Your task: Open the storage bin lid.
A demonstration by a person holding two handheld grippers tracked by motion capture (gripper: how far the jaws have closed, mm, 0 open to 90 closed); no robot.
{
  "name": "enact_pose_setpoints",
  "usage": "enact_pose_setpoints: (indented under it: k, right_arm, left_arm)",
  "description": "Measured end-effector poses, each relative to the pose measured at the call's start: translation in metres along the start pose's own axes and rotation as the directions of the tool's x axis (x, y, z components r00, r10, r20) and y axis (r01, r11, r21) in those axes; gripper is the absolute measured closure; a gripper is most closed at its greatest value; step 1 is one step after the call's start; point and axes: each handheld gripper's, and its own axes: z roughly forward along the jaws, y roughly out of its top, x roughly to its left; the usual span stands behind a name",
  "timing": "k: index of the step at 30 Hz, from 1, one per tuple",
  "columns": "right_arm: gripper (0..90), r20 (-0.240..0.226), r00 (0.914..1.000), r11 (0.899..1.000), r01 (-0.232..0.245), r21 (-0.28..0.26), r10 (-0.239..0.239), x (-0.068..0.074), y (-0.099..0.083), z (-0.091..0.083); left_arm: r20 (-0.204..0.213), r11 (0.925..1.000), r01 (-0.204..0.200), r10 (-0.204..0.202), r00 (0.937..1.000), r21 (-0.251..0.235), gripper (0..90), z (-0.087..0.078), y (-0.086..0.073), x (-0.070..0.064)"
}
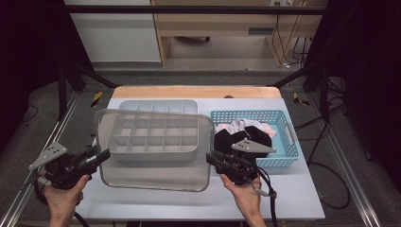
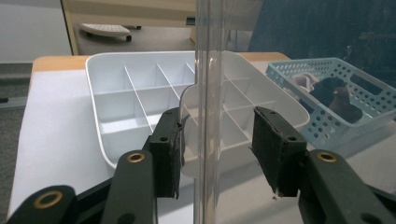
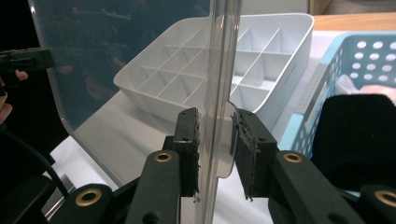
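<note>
At the left edge of the tabletop point(image 1: 302, 198), the left hand-held gripper point(image 1: 101, 156) reaches toward the left rim of a clear plastic lid point(image 1: 151, 177). Its own view shows that rim standing between the two black jaws, the left pad point(image 2: 170, 156) right against the plastic and the right one a little apart, so the jaws are spread and not clamped. The lid hangs tilted over a grey divided organizer tray point(image 1: 153, 151), which sits on the tabletop near the middle, its compartments showing through the plastic. Farther right, the right hand-held gripper point(image 1: 212, 158) meets the lid's right rim; its jaws straddle the edge with slim gaps on both sides, spread around it. Just beside the tray stands a blue perforated basket point(image 1: 288, 142) holding black and pale cloth items point(image 1: 246, 130).
</note>
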Motion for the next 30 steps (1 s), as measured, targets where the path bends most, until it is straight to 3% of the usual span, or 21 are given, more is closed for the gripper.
enact_pose_setpoints:
  k: [19, 30]
  right_arm:
    - [72.5, -0.044, 0.9982, 0.995, -0.038, 0.087, 0.042, -0.004, -0.026, 0.004]
    - [72.4, -0.036, 0.9981, 0.991, -0.044, 0.128, 0.049, -0.004, -0.041, 0.011]
  left_arm:
    - [-0.019, 0.9946, 0.069, -0.068, 0.9975, 0.078, 52.9, -0.009, -0.045, -0.004]
    - [-0.029, 0.9875, 0.079, -0.076, 0.9967, 0.136, 52.8, -0.008, -0.068, -0.001]
